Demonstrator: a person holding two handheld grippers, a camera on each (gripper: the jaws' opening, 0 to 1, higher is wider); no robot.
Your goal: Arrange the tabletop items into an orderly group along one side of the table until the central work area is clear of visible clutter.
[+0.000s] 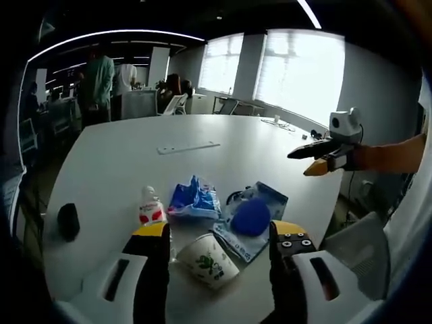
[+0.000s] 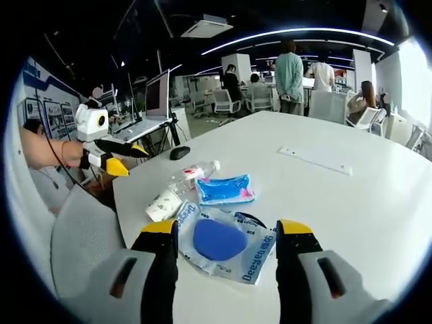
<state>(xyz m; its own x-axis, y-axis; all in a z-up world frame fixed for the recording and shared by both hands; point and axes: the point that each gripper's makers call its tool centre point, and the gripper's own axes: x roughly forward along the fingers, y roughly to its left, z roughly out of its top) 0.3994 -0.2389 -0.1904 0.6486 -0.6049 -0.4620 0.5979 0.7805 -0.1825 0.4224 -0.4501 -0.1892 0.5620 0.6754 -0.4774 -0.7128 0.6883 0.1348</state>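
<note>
Four small things sit bunched near one edge of the white tabletop [image 1: 202, 169]: a paper cup [image 1: 208, 261] lying on its side, a small bottle [image 1: 151, 206] also lying down, a blue wrapper [image 1: 195, 199], and a clear packet [image 2: 226, 241] with a blue round pad inside. I take the packet as my landmark. The wrapper lies just beside it, the cup and bottle touch each other on its other side. My left tool [image 1: 223, 246] is spread, empty, hovering above the cup with the packet just beyond. My right tool [image 2: 228, 233] is spread too, empty, its jaws either side of the packet. A black mouse [image 2: 179, 152] sits well apart from the packet, and a flat white strip [image 2: 316, 160] lies farther across.
</note>
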